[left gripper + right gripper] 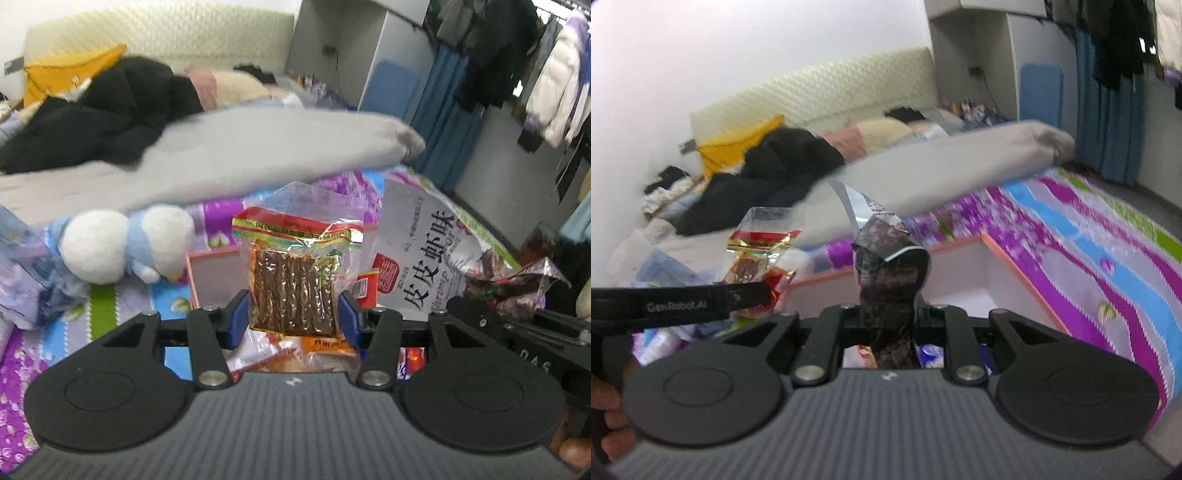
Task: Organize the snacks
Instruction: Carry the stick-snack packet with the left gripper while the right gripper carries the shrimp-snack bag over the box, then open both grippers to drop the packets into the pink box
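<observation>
Ahead of your left gripper (292, 308), the pink box (212, 275) at eleven o'clock shows a bare floor, but the plush toy (122, 245) sits just beside it at ten and the large white snack bag (424, 254) blocks one to two o'clock. Loose wrappers (291, 358) crowd six o'clock. From your right gripper (889, 314), the box interior (964, 275) lies clear at one o'clock; the striped bedspread (1108, 258) is bare at two
</observation>
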{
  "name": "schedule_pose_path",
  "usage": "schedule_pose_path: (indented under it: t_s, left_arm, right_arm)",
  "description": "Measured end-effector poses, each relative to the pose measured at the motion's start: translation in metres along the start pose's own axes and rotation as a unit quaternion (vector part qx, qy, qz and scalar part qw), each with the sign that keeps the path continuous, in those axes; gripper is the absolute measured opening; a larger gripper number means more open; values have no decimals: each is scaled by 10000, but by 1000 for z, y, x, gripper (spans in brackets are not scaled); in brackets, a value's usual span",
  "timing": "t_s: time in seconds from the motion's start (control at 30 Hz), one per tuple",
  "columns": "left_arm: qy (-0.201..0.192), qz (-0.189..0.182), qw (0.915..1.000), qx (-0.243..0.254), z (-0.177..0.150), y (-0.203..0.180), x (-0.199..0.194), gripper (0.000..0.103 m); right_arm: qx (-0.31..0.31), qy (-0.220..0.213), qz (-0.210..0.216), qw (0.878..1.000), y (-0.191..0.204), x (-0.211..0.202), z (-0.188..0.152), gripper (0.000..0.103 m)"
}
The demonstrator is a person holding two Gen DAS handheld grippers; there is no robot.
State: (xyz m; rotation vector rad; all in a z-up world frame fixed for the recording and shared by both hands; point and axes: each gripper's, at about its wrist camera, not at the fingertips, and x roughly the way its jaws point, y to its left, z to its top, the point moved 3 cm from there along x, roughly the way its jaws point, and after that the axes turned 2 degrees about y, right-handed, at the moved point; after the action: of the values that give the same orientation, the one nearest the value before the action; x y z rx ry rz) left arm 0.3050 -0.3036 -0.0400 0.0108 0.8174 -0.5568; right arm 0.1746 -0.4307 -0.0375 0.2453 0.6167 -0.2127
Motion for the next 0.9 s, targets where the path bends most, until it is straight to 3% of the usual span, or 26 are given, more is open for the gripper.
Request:
schedule_pose_path:
  t_s: [0.27,0.5,0.6,0.63,0.7,0.83,0.9]
  left_arm:
    - [676,58,9977,-42,-19,14,68,57]
    - [825,107,9965,-30,-28,18,82,60]
    - [770,174,9968,-158,-27,19,76,71]
    - [763,202,9967,-201,-26,21,71,72]
    - [773,260,9963,-255,-24,23,64,73]
    - [635,254,9975,-168,-18,23,36,74]
    - [498,277,9983,-118,-14,23,19,79]
  right_arm:
    - [98,691,-19,9976,-14,59,-38,22]
    - [104,1002,24,9949,-12,77,-53,22]
    - [87,1067,39,9942,-11,73,-53,36]
    - [82,1083,51,9941,-12,74,-52,48]
    - [65,1013,84,9948,-12,67,-50,61]
    - [88,830,81,9965,-13,52,-41,61]
    - [96,713,102,9974,-12,42,-35,61]
